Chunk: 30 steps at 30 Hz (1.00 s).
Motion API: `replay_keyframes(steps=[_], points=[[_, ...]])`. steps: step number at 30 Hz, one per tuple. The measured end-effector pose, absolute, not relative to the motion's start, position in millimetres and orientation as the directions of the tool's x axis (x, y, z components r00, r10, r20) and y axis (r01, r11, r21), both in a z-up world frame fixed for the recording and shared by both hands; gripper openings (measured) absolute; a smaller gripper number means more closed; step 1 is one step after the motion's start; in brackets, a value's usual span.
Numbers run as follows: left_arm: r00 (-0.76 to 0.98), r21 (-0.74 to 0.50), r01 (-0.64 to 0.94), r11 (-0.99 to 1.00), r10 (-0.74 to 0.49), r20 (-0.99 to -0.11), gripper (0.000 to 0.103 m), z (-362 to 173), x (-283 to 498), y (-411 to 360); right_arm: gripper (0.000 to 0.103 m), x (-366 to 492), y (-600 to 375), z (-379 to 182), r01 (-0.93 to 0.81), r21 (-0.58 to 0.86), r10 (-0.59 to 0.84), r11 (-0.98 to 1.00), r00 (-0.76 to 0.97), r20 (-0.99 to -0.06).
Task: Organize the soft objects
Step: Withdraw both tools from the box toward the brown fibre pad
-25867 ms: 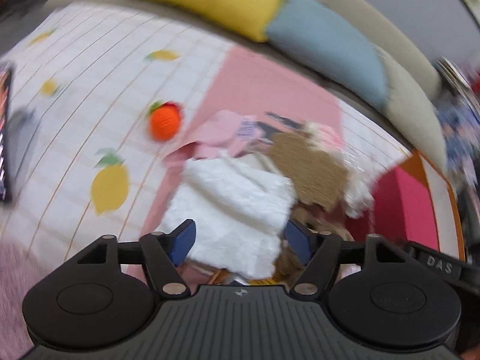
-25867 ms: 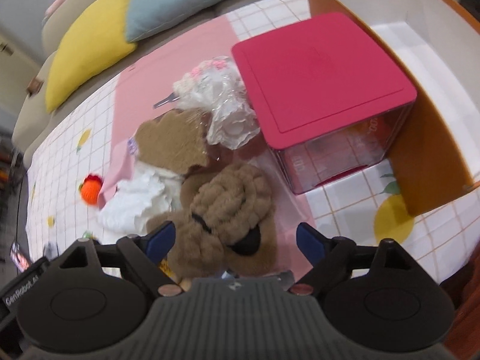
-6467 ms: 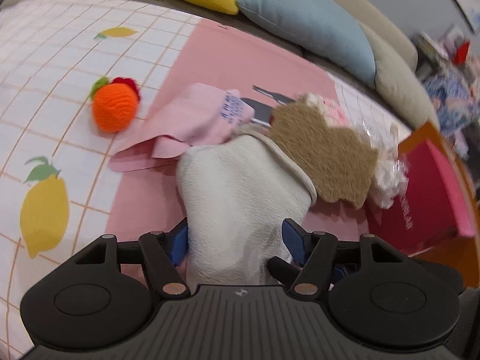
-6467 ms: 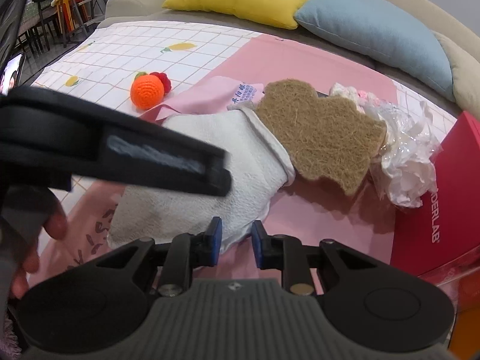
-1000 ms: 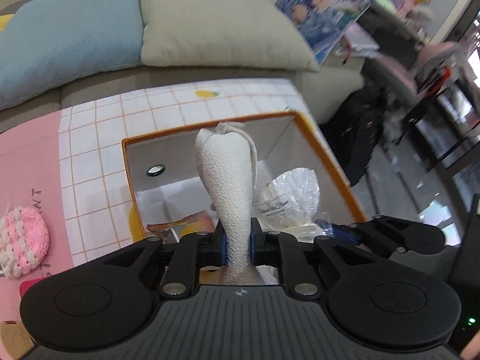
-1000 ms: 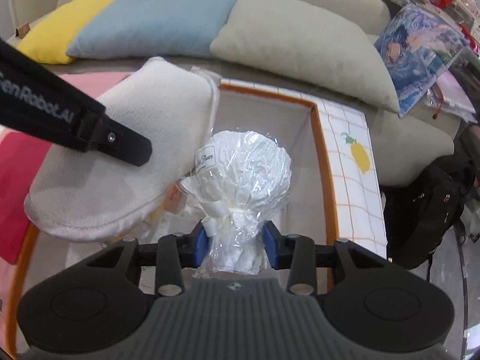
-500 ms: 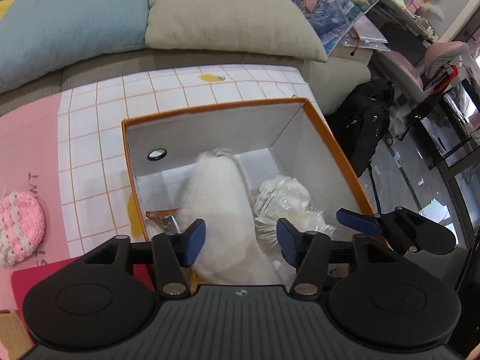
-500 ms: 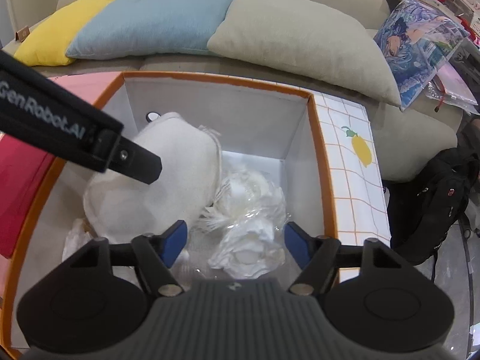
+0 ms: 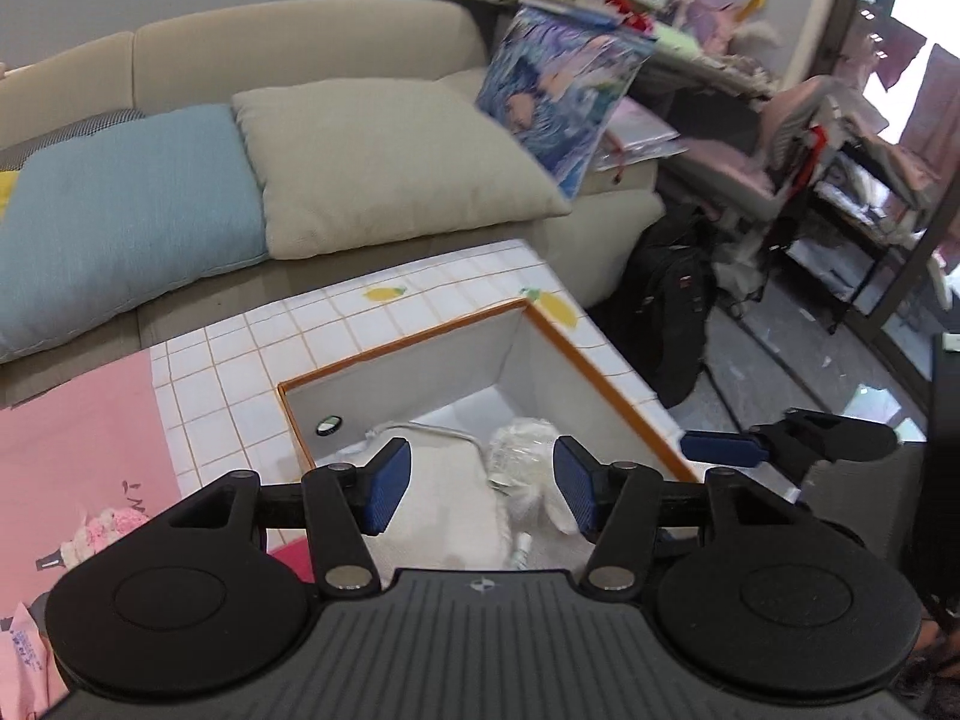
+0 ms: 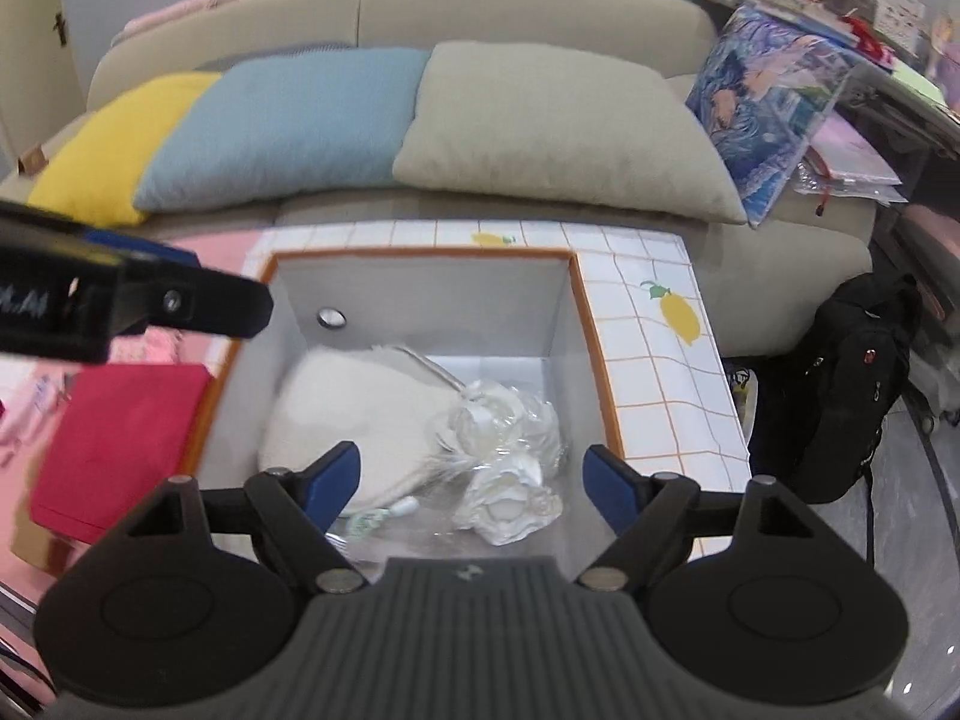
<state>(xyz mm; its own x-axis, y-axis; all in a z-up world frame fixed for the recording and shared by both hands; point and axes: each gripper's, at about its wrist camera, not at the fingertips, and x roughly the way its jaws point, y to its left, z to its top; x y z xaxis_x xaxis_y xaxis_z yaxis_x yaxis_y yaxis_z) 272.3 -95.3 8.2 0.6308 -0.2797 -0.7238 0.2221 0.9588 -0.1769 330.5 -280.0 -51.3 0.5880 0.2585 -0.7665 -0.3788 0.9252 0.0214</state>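
**Both grippers empty above the box**

The left gripper point(image 9: 480, 483) and right gripper point(image 10: 474, 480) hover spread wide, gripping nothing, over the orange-rimmed white box point(image 10: 591, 360). Inside it lie a fuzzy cream cloth pouch point(image 10: 354, 414) and, touching it, a crinkled clear plastic bundle point(image 10: 510, 450).

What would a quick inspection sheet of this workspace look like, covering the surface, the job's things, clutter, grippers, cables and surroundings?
Surface: white tiled cloth with lemon prints; pink mat beside it.
Job's things: cream fabric pouch and crinkled clear plastic bundle lie side by side inside the orange-rimmed white box.
Clutter: red lidded container left of the box; pink crochet piece on the mat.
Grippers: left hand-held gripper and right hand-held gripper both open, empty, above the box.
Cables: nothing seen.
Surroundings: beige sofa with yellow, blue and beige cushions; black backpack on the floor.
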Motion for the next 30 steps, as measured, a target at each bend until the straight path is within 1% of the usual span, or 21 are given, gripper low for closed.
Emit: replay_keyframes(steps=[2,5,9,13,19,23,27,30], points=[[0.643,-0.194,0.253,0.948,-0.315,-0.698,0.064,19,257,-90,0.080,319,-277,-44,-0.371,0.025,0.262,0.928,0.604,-0.753],[0.670,-0.197,0.264,0.944,-0.326,-0.667,0.064,33,233,-80,0.080,301,-270,-34,-0.354,0.031,0.263,0.935,0.629,-0.732],[0.694,-0.242,0.258,0.935,-0.354,-0.627,0.064,43,199,-58,0.080,275,-264,-25,-0.323,0.087,0.289,0.942,0.654,-0.700],[0.728,-0.241,0.219,0.946,-0.323,-0.605,0.064,39,165,-35,0.080,246,-254,-25,-0.291,0.142,0.309,0.946,0.680,-0.665],[0.747,-0.237,0.096,0.967,-0.227,-0.625,0.064,10,119,0,0.080,204,-228,-33,-0.283,0.193,0.340,0.939,0.696,-0.633],[0.725,-0.276,0.013,0.961,-0.200,-0.659,0.064,-18,97,22,0.080,177,-206,-44,-0.301,0.214,0.366,0.929,0.679,-0.636],[0.676,-0.289,-0.063,0.955,-0.172,-0.716,0.064,-44,81,42,0.080,160,-182,-65,-0.336,0.255,0.413,0.907,0.586,-0.697],[0.655,-0.294,-0.104,0.950,-0.157,-0.739,0.064,-56,73,56,0.080,152,-163,-79,-0.384,0.231,0.417,0.894,0.523,-0.744]])
